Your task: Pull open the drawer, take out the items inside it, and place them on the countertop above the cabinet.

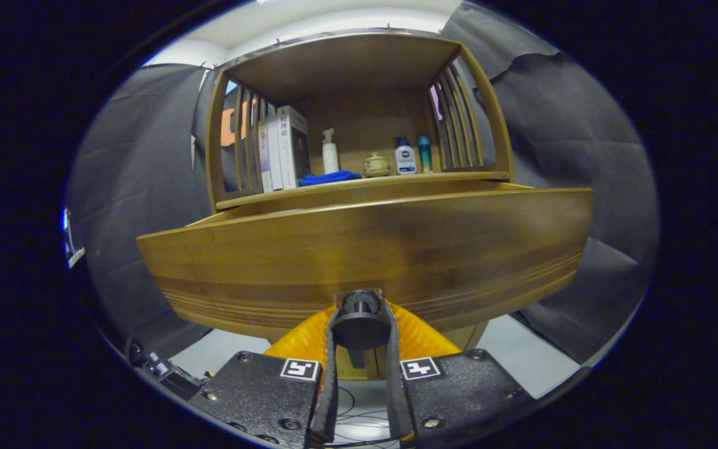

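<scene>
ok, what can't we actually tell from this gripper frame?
- Drawer contents: hidden behind the brown wooden drawer front, seen from below.
- Round dark drawer knob: the fingers sit either side; actual contact can't be confirmed.
- Small bottles and upright books on the cabinet's countertop: too small for detail.

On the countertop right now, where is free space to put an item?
On the countertop, bare gaps lie between pump bottle and clay pot, and right of the teal bottle. Crowded by the books. The gripper grips the drawer knob.

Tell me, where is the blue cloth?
In the gripper view, the blue cloth lies on the cabinet's countertop, between the books and the small pot.
</scene>
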Tool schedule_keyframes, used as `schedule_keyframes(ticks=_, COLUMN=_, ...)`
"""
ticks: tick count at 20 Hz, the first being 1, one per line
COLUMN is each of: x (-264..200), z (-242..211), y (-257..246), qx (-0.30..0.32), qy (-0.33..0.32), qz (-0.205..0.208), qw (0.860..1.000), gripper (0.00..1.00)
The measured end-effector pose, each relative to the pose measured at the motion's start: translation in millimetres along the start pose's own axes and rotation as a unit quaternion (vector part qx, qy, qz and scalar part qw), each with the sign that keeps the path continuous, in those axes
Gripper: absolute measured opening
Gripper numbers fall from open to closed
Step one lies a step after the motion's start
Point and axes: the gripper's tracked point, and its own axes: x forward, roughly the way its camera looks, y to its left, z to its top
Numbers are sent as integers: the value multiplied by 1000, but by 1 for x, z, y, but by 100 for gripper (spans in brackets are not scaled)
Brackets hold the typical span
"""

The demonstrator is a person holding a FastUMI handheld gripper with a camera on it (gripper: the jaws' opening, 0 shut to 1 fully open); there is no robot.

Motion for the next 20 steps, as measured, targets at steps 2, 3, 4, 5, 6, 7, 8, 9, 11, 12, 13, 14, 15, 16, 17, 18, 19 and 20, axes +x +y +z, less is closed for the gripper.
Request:
schedule_keyframes(ticks=2, x=-8, z=-3, y=0, qx=0, qy=6, qz=0, qw=1000, gripper=35)
schedule_keyframes(ticks=3, x=-11, z=-5, y=0, qx=4, qy=6, qz=0, qw=1000, gripper=35)
schedule_keyframes(ticks=4, x=-14, z=-6, y=0, qx=5, qy=6, qz=0, qw=1000, gripper=35)
schedule_keyframes(ticks=5, x=-16, z=-7, y=1, qx=4, qy=7, qz=1, qw=1000, gripper=35)
schedule_keyframes(ticks=6, x=-17, z=-8, y=2, qx=3, qy=8, qz=0, qw=1000, gripper=34)
schedule_keyframes(ticks=7, x=-18, z=-9, y=2, qx=-1, qy=7, qz=-2, qw=1000, gripper=35)
schedule_keyframes(ticks=8, x=-18, z=-8, y=1, qx=-2, qy=11, qz=-4, qw=1000, gripper=35)
schedule_keyframes(ticks=9, x=-18, z=-10, y=1, qx=-5, qy=17, qz=-7, qw=1000, gripper=35)
schedule_keyframes(ticks=11, x=-19, z=-10, y=2, qx=-8, qy=24, qz=-4, qw=1000, gripper=36)
schedule_keyframes(ticks=12, x=-19, z=-10, y=3, qx=-12, qy=25, qz=2, qw=1000, gripper=37)
schedule_keyframes(ticks=13, x=-20, z=-10, y=1, qx=-15, qy=29, qz=3, qw=999, gripper=45)
schedule_keyframes(ticks=14, x=-23, z=-10, y=-3, qx=-15, qy=31, qz=5, qw=999, gripper=53)
schedule_keyframes(ticks=15, x=-27, z=-9, y=-5, qx=-13, qy=32, qz=3, qw=999, gripper=60)
schedule_keyframes(ticks=16, x=-31, z=-6, y=-11, qx=-13, qy=30, qz=-1, qw=999, gripper=68)
schedule_keyframes(ticks=17, x=-36, z=-1, y=-17, qx=-14, qy=27, qz=-5, qw=1000, gripper=76)
schedule_keyframes(ticks=18, x=-42, z=5, y=-21, qx=-13, qy=23, qz=-7, qw=1000, gripper=84)
schedule_keyframes(ticks=19, x=-47, z=11, y=-21, qx=-9, qy=23, qz=-1, qw=1000, gripper=91)
schedule_keyframes(ticks=20, x=-52, z=19, y=-21, qx=-2, qy=23, qz=1, qw=1000, gripper=99)
